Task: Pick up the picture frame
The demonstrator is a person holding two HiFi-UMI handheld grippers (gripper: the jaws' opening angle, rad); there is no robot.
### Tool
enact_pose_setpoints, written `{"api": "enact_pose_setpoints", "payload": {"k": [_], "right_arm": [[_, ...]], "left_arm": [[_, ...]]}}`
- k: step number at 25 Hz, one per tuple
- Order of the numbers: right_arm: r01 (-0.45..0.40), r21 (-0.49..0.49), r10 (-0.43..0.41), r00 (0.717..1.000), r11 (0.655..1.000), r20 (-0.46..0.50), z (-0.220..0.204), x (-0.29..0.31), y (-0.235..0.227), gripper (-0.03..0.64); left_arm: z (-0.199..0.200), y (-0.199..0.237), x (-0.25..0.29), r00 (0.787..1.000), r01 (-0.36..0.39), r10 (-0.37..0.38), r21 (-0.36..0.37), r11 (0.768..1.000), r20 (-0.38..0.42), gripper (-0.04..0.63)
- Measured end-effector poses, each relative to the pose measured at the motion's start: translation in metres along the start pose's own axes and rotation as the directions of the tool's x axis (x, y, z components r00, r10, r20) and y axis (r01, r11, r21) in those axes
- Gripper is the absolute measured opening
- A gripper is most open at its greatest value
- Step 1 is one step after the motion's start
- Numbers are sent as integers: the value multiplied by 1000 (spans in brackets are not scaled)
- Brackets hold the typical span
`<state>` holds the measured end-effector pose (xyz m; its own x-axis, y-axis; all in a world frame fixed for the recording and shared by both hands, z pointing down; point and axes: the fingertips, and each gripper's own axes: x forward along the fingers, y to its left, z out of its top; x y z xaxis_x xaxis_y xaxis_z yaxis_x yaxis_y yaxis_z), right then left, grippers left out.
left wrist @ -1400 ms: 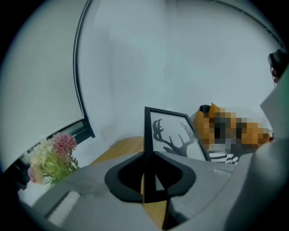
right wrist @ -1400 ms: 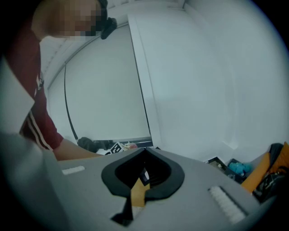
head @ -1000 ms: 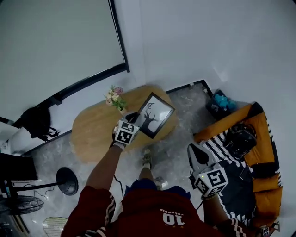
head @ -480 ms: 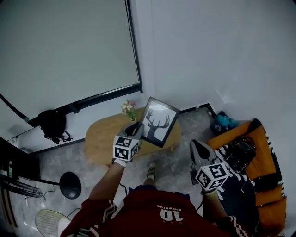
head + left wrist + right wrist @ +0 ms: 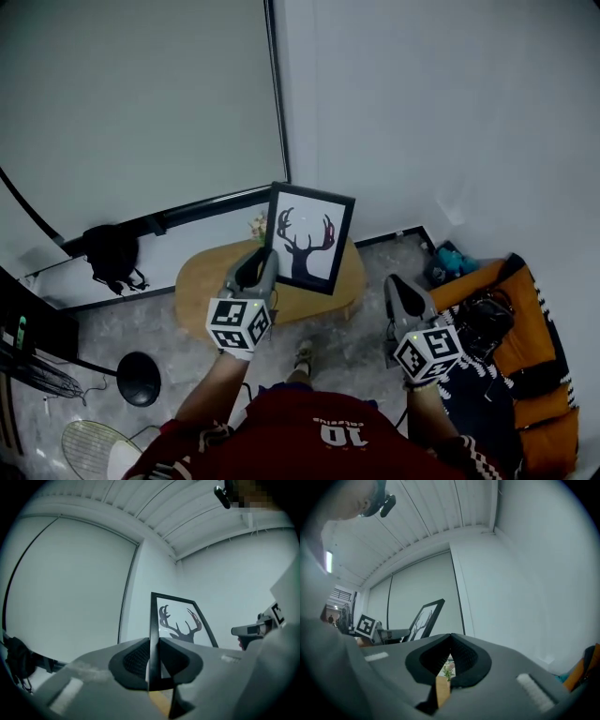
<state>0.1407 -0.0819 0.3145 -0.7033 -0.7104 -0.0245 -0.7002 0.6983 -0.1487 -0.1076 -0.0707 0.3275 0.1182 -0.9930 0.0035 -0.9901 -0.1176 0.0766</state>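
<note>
A black picture frame (image 5: 307,236) with a deer-antler print hangs upright in the air above the oval wooden table (image 5: 202,274). My left gripper (image 5: 263,264) is shut on the frame's lower left edge. In the left gripper view the frame's edge (image 5: 153,620) stands pinched between the two pads of the left gripper (image 5: 154,643). My right gripper (image 5: 398,296) hovers lower to the right, apart from the frame, with its tips together and nothing in them. The right gripper view looks past the right gripper (image 5: 451,637) at the frame (image 5: 426,617) and the left gripper (image 5: 391,633).
A small flower vase (image 5: 258,225) stands on the table behind the frame. An orange sofa (image 5: 539,375) with a black-and-white blanket is at the right. A black bag (image 5: 108,253) and a round fan base (image 5: 139,378) sit on the floor at the left.
The left gripper has lifted the frame off the table and turned it from flat to upright. The right gripper has risen a little.
</note>
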Motion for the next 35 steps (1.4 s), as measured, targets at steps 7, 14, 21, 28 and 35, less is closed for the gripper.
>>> {"api": "enact_pose_setpoints", "payload": {"k": [7,14,21,28,35], "right_arm": [[26,-46,-24,999,999,33,17,7,-19,0],[89,-16,-89,996,996,9,4,-4,-44,-1],[85,7,-85,996,996,10,2,-8,-48,0],[53,2,-54,998,999,23,6,-8,-41,0],[55,16,-56,998,998,27,6,-17,-43,0]], "left_arm": [[20,-9,-17,996,-70,67,52,996,65,75],[17,-6,-17,995,-97,95,52,994,39,75],[20,-9,-19,995,-90,87,53,995,46,75],[25,-12,-22,995,-89,86,47,995,53,75],[26,-12,-24,994,-97,95,56,994,47,75]]}}
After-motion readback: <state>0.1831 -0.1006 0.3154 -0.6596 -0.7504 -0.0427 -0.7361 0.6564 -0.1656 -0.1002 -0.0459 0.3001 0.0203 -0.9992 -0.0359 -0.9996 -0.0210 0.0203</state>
